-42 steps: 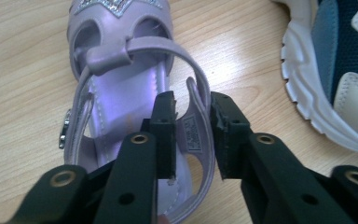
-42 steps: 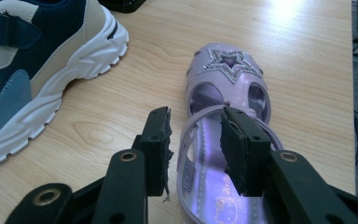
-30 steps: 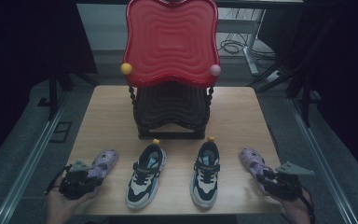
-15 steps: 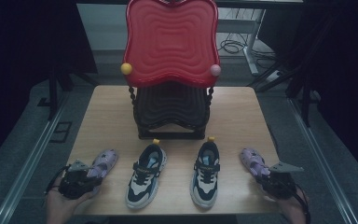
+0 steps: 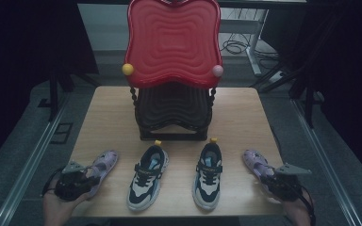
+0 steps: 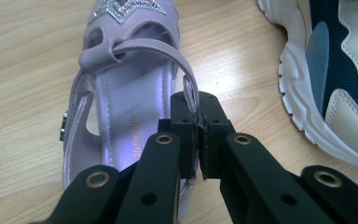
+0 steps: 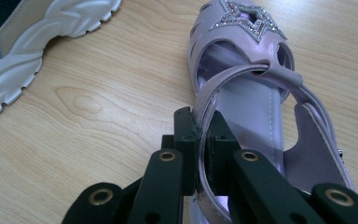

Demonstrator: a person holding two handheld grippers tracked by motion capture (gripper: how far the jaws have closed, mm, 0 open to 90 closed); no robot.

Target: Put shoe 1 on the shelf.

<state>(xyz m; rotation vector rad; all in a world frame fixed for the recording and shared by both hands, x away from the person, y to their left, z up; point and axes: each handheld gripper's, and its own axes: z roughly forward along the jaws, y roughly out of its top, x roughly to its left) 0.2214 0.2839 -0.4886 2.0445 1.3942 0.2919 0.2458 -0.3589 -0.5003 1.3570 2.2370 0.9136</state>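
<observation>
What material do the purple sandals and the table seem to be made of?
Purple sandals: likely smooth synthetic leather with a soft sheen, glittery trim on the toe. Table: light wood or wood-look laminate, with visible grain lines; which one is unclear.

Both sandals [image 6: 121, 116] [image 7: 261, 112] are lilac with silver glitter trim; the sneakers [image 5: 147, 181] [image 5: 207, 174] mix navy, white and pale blue; the red tray [image 5: 172, 42] shows concentric ripples above a pale wood-grain table [image 5: 108, 117]
</observation>
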